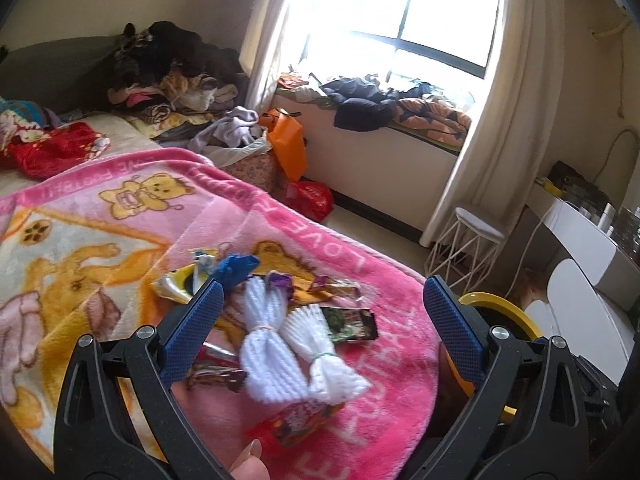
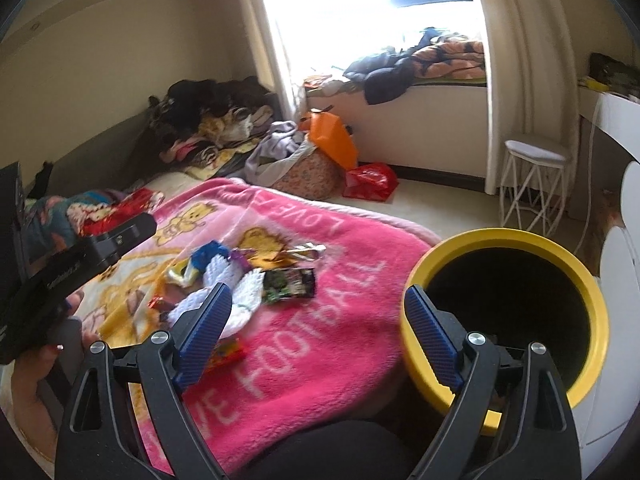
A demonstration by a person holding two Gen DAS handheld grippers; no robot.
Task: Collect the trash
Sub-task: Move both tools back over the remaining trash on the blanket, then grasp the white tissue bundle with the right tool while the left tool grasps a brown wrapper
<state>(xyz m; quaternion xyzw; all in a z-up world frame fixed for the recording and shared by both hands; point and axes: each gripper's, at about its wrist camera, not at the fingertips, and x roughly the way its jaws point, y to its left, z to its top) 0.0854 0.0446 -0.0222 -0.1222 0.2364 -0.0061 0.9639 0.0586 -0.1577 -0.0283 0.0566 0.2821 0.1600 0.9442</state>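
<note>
Trash lies in a heap on the pink blanket (image 1: pixel 360 360): two white foam nets (image 1: pixel 272 340), a dark green snack packet (image 1: pixel 352 322), a blue crumpled piece (image 1: pixel 236 266), foil wrappers (image 1: pixel 176 286) and a colourful wrapper (image 1: pixel 300 420). My left gripper (image 1: pixel 324 300) hangs open just above the foam nets, nothing between its pads. The right wrist view shows the same heap, the green packet (image 2: pixel 290 284) in its middle. My right gripper (image 2: pixel 318 300) is open and empty over the blanket (image 2: pixel 320 340), between the heap and the yellow-rimmed bin (image 2: pixel 500 240) on the right.
The bin's rim (image 1: pixel 496 306) peeks out behind the left gripper's right finger. A hand (image 2: pixel 28 380) holds the left gripper's body at the left of the right wrist view. Clothes piles, orange and red bags (image 2: pixel 370 182), a white wire stool (image 2: pixel 534 176) and a window bench stand beyond the bed.
</note>
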